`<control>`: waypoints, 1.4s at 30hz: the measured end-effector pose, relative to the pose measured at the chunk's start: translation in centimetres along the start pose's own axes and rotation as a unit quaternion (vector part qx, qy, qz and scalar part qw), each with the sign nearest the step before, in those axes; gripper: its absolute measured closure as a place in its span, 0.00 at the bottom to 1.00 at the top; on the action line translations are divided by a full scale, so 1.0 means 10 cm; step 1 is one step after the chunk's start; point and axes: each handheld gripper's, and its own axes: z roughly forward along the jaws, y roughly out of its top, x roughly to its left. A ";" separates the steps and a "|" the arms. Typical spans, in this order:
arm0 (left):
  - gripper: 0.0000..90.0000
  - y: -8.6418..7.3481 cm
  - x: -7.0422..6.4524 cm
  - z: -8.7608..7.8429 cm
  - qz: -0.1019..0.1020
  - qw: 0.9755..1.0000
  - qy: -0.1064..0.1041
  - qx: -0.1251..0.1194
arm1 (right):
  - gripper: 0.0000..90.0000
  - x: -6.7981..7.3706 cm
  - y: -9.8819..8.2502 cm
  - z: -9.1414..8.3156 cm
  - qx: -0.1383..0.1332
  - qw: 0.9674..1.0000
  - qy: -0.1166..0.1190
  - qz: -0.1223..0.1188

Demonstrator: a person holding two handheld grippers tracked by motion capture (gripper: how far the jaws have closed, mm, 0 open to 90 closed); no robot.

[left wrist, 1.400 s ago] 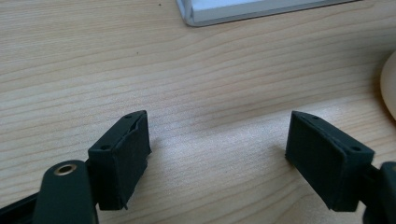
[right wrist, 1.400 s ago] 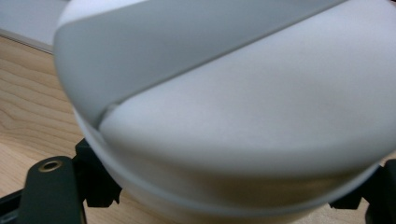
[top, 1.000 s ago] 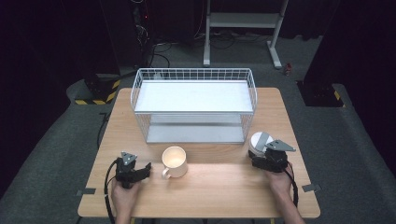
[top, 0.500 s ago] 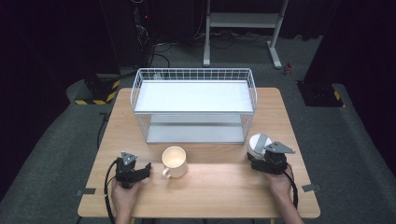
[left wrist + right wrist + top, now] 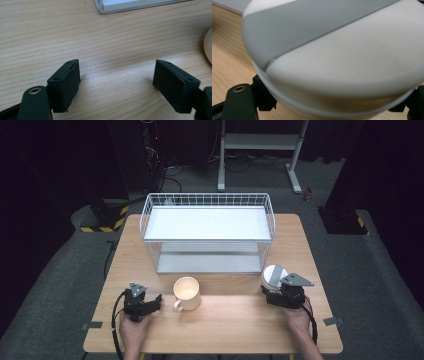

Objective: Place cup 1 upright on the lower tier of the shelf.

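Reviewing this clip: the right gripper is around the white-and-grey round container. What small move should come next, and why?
Probably close the right gripper on the round container, then lift. Its jaws flank the container's sides, though whether they press already I cannot tell. The left gripper is open over bare table.

A wooden table (image 5: 220,320) stands on grey carpet (image 5: 65,290). A white stand (image 5: 260,150) sits at 12 o'clock; the surroundings are dark.

Left hand-held gripper (image 5: 150,303) low over table, jaws apart, empty; right hand-held gripper (image 5: 278,292) jaws clamping something round.
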 end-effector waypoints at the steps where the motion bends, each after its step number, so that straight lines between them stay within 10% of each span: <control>1: 0.24 0.00 0.00 0.00 0.000 1.000 0.000 0.000 | 0.20 0.01 0.01 0.00 0.000 1.000 0.003 0.001; 42: 0.24 0.00 0.00 0.00 0.000 1.000 0.000 0.000 | 0.20 0.49 0.62 0.49 0.009 0.997 0.081 -0.016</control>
